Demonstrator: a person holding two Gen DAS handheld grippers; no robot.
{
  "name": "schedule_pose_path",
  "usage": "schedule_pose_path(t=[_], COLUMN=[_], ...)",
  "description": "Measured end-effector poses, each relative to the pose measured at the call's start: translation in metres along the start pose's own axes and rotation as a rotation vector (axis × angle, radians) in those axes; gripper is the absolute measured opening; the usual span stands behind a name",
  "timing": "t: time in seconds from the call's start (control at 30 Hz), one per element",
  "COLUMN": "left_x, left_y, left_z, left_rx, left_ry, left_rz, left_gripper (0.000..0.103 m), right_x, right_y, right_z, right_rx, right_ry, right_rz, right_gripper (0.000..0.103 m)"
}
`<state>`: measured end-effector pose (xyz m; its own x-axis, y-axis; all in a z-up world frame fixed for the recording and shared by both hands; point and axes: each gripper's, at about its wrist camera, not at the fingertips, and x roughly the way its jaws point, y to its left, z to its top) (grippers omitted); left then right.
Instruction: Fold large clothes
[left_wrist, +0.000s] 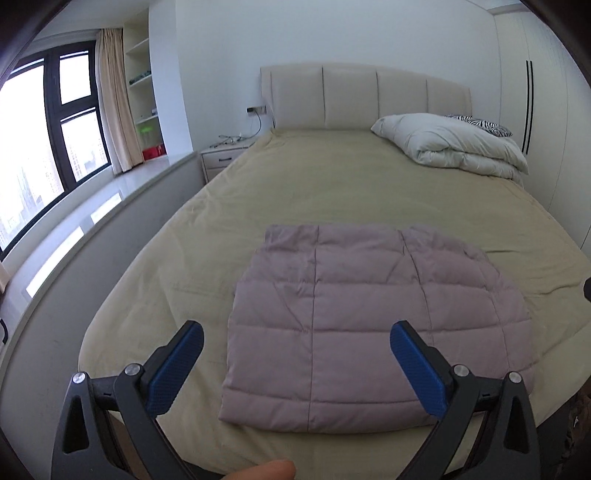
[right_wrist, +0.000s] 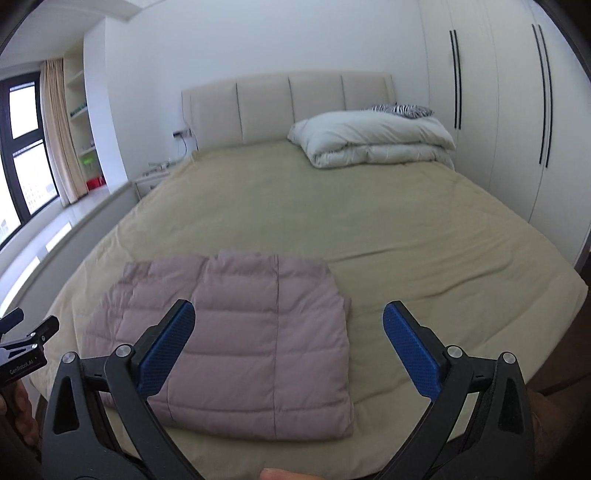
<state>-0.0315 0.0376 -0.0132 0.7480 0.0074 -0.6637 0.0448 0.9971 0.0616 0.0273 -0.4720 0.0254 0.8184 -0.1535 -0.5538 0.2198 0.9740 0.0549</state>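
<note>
A dusty-pink quilted puffer jacket lies folded into a flat rectangle near the foot of the bed; it also shows in the right wrist view. My left gripper is open and empty, held above the jacket's near left part. My right gripper is open and empty, held above the jacket's right edge. The left gripper's body shows at the left edge of the right wrist view.
The bed has a beige sheet and a padded headboard. A folded white duvet and a zebra pillow lie at the head right. A nightstand, window ledge and wardrobe surround it.
</note>
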Motion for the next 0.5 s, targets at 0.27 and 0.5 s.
schedule_pose_path(t=[0.27, 0.5], left_x=[0.021, 0.031], left_y=[0.001, -0.001], left_z=[-0.027, -0.034], left_rx=[-0.015, -0.017], left_ry=[0.101, 0.14], left_rz=[0.02, -0.003], left_gripper=[0.103, 0.103], right_x=[0.035, 0.062], right_y=[0.033, 0.037], right_z=[-0.054, -0.071], right_rx=[-0.057, -0.074], right_ry=[0.152, 0.194], right_rz=[-0.042, -0.06], right_gripper=[0.103, 0.103])
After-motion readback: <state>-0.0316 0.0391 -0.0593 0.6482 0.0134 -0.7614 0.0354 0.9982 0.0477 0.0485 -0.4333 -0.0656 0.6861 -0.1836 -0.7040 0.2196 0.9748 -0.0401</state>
